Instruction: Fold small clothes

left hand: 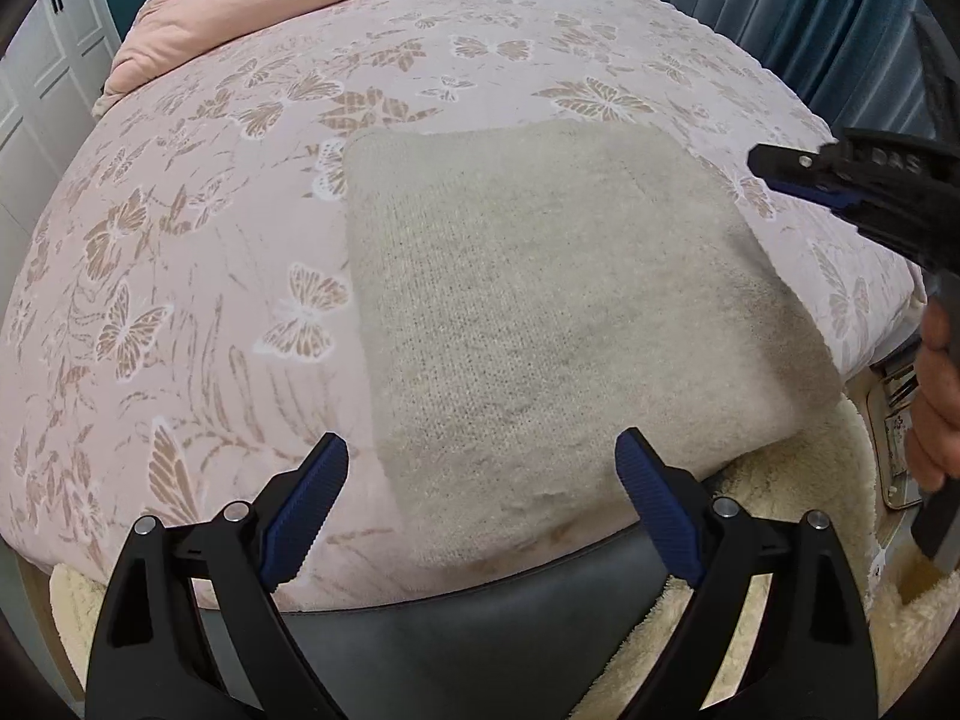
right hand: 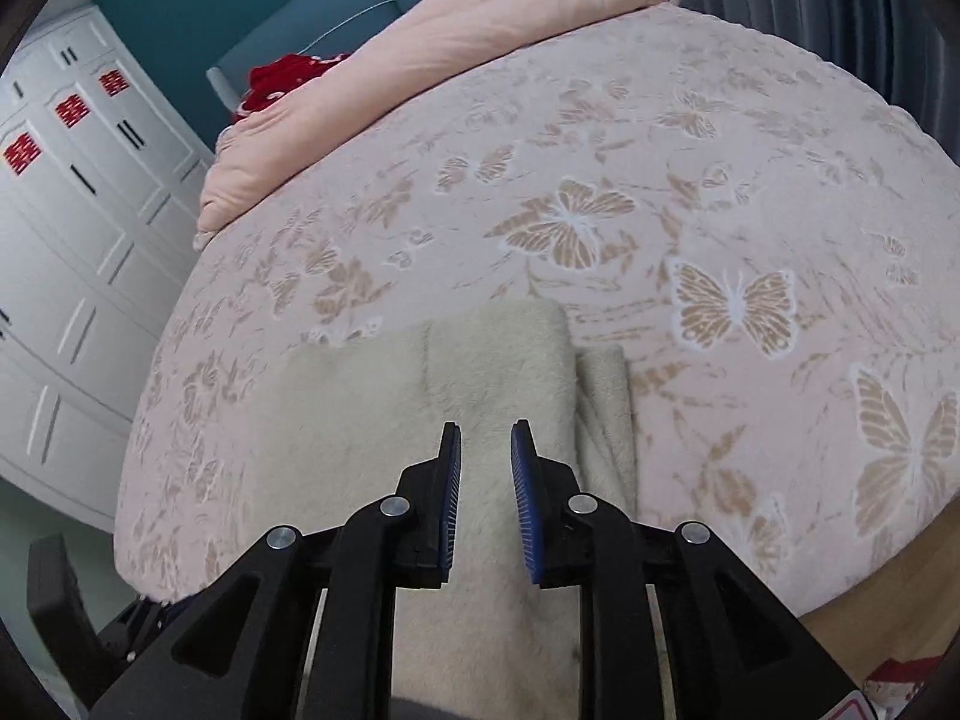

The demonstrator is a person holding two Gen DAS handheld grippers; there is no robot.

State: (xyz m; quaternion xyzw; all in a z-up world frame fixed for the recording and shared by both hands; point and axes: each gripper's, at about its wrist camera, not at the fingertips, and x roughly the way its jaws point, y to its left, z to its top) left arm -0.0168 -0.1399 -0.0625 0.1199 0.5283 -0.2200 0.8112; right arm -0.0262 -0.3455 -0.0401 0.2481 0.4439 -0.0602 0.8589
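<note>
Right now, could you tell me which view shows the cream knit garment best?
The left wrist view: the cream knit garment lies nearly whole on the bed. The right wrist view has only its near part, partly behind the right claw.

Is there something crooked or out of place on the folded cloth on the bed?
Mostly tidy. In the right wrist view, one narrow layer sticks out past the right edge of the folded cream knit garment, so that edge is uneven. No damage or spill is visible.
</note>
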